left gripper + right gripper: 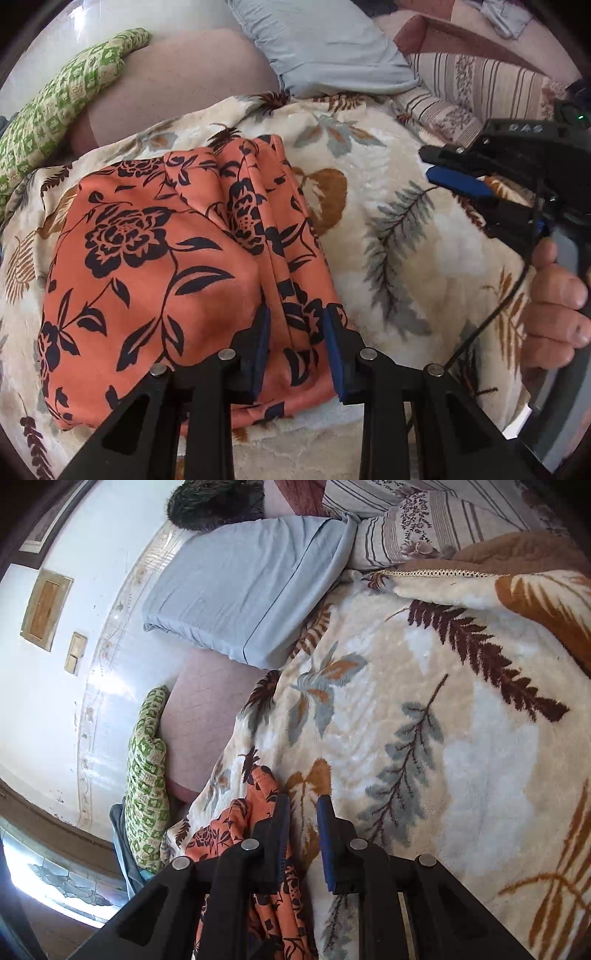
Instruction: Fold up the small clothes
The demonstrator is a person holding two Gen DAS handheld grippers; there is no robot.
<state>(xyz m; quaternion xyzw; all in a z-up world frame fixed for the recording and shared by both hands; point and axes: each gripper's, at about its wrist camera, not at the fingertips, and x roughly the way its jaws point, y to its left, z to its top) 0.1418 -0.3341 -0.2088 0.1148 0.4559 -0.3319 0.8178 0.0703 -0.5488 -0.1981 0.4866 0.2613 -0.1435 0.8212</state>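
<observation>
An orange garment (155, 258) with black flowers lies folded on the leaf-patterned blanket (406, 240). Its pleated right edge runs between the fingers of my left gripper (298, 310), and the blue pads sit against the cloth on both sides. My right gripper (424, 162), held by a person's hand (554, 302), hovers over the blanket to the right of the garment. In the right wrist view, the right gripper (304, 799) stands narrowly apart with only blanket (443, 738) showing in the gap. The orange garment (221, 834) lies just left of its left finger.
A light blue pillow (325, 48) (240, 590) lies at the head of the bed. A green patterned cloth (66, 99) (147, 775) runs along the wall side. Striped bedding (480, 85) lies at the far right. Open blanket stretches right of the garment.
</observation>
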